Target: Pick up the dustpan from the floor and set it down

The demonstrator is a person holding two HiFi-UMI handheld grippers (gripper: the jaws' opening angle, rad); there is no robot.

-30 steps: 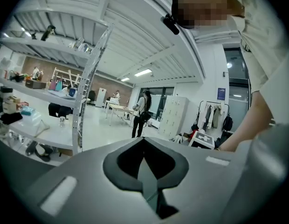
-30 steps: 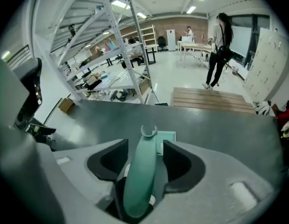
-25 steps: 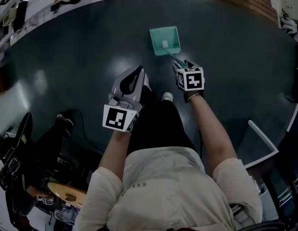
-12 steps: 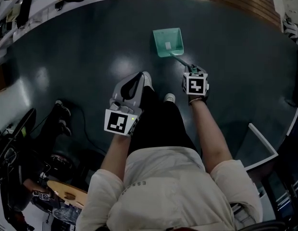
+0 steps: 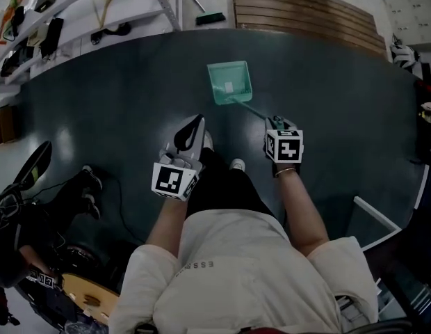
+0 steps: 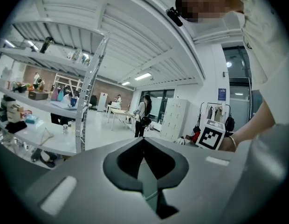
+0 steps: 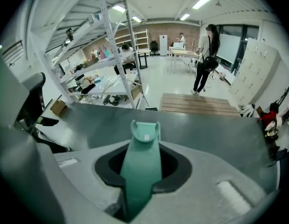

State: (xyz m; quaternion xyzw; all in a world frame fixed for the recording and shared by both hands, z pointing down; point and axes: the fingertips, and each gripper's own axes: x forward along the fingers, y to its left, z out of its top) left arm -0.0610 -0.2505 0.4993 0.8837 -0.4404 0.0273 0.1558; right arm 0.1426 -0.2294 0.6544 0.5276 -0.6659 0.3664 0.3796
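A mint-green dustpan (image 5: 229,82) hangs a little above the dark floor mat (image 5: 111,103), its thin handle running back and right into my right gripper (image 5: 273,122). In the right gripper view the green handle fills the gap between the jaws of the right gripper (image 7: 141,148), which is shut on it, and the pan of the dustpan (image 7: 145,130) shows small beyond them. My left gripper (image 5: 195,121) hovers to the left of the handle, over the person's shoe. In the left gripper view the tips of the left gripper (image 6: 144,139) meet, with nothing between them.
White shelving (image 5: 83,12) stands at the back left, with a wooden slatted platform (image 5: 306,12) behind the mat. A broom (image 5: 210,18) lies near it. A white frame (image 5: 379,218) sits at the right, and black gear and cables (image 5: 35,193) at the left. A person (image 7: 204,55) stands far off.
My right gripper closed on the dustpan's handle and rose with it, so the pan is off the floor. My left gripper also rose. The view has pulled back from the floor.
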